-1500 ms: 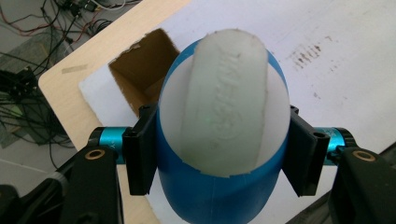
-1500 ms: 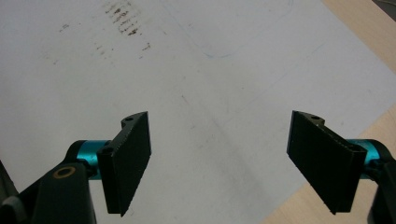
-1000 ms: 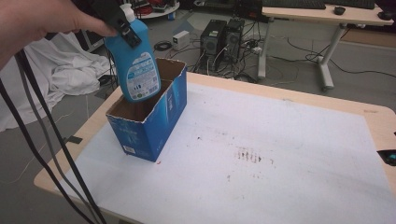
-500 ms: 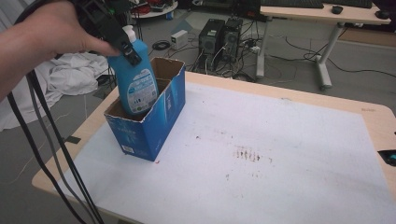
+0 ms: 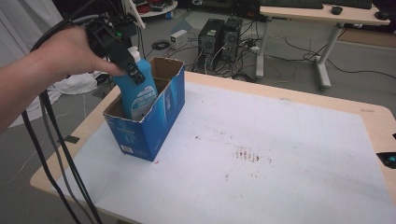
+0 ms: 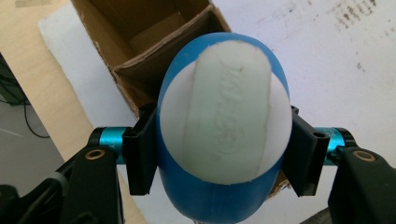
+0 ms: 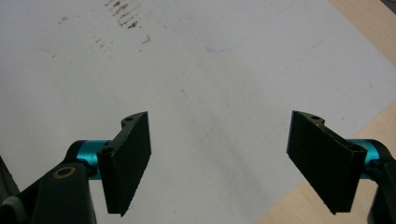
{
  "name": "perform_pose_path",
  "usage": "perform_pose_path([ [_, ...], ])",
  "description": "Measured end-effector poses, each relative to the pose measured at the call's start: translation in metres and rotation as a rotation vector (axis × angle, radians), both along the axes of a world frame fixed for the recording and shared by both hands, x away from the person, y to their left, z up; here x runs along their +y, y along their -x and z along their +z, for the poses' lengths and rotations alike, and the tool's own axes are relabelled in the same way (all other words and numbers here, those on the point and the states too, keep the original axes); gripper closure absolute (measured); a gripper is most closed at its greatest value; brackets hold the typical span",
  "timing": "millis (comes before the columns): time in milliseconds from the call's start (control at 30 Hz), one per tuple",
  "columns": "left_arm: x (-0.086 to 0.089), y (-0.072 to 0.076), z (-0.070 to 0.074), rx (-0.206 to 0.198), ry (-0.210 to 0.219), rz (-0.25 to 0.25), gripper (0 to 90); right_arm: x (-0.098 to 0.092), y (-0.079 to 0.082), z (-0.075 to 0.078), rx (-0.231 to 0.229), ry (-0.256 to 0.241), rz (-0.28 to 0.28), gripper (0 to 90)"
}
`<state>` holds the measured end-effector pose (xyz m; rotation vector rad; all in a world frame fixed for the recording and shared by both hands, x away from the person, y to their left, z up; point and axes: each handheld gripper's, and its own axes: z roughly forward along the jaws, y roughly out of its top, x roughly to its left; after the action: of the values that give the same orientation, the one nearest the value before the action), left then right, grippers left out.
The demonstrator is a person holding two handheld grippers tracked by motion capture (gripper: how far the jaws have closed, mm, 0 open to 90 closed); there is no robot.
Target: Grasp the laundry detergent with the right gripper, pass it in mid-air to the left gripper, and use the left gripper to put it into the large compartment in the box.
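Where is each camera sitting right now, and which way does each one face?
High view: above the person's side, looking forward and down at the table, box and left hand.
Left gripper view: on the left gripper, looking down onto the blue bottle it clamps.
Right gripper view: on the right gripper, facing the table between spread fingers.
Shared: bottle and box, high and left.

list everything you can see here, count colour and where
blue plastic bottle with white cap: 1, blue and white, lower part inside the box's near compartment
blue cardboard box: 1, blue outside and brown inside, two compartments, left part of the table
white table cover: 1, white with dark smudges, over the tabletop
wooden table: 1, light wood
black computer towers: 2, black, on the floor beyond the table
left gripper: 1, black and teal, jaws clamped on the bottle below its cap
right gripper: 1, black and teal, jaws wide apart above the cover
hand: 1, holds the left gripper
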<state>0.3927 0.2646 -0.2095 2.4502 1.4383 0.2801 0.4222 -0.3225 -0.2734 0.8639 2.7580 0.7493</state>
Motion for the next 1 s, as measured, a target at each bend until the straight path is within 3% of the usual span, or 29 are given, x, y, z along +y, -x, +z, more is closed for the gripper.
perform_pose_path([
  [400,0.000,-0.001,-0.030,0.030,-0.004,-0.011,37.9,0.001,0.000,-0.002,0.009,0.006,0.004,21.5],
  [1000,-0.003,-0.002,-0.060,0.049,-0.041,-0.052,37.9,0.001,0.002,-0.005,0.013,0.000,0.005,21.5],
])
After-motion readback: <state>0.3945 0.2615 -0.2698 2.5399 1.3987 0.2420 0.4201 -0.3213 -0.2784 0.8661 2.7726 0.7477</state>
